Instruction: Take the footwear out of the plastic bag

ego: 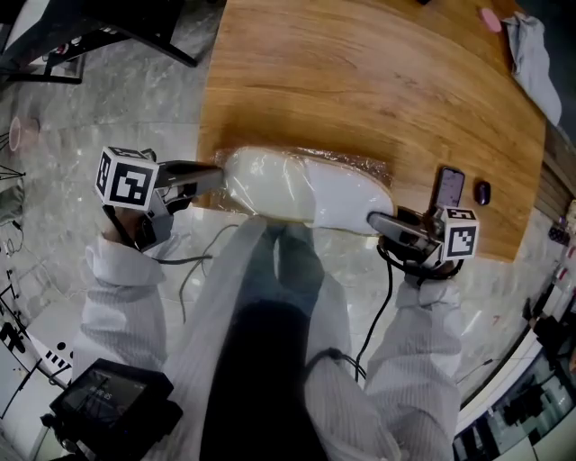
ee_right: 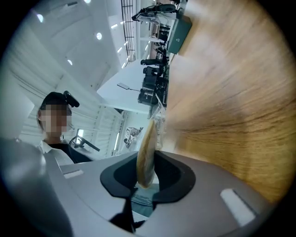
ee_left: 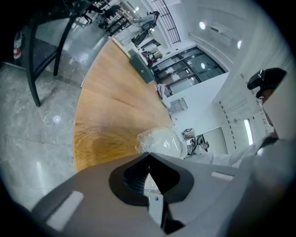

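Note:
A white shoe lies inside a clear plastic bag along the near edge of the wooden table. My left gripper is at the bag's left end. In the left gripper view that gripper has its jaws together, pinching the crinkled edge of the bag. My right gripper is at the shoe's right end. In the right gripper view the gripper has the shoe's tan sole edge filling the gap between its jaw tips.
A phone stands beside a small dark object near the right gripper. A grey cloth and a pink item lie at the far right. Marble floor runs left of the table. The person's legs press against the near edge.

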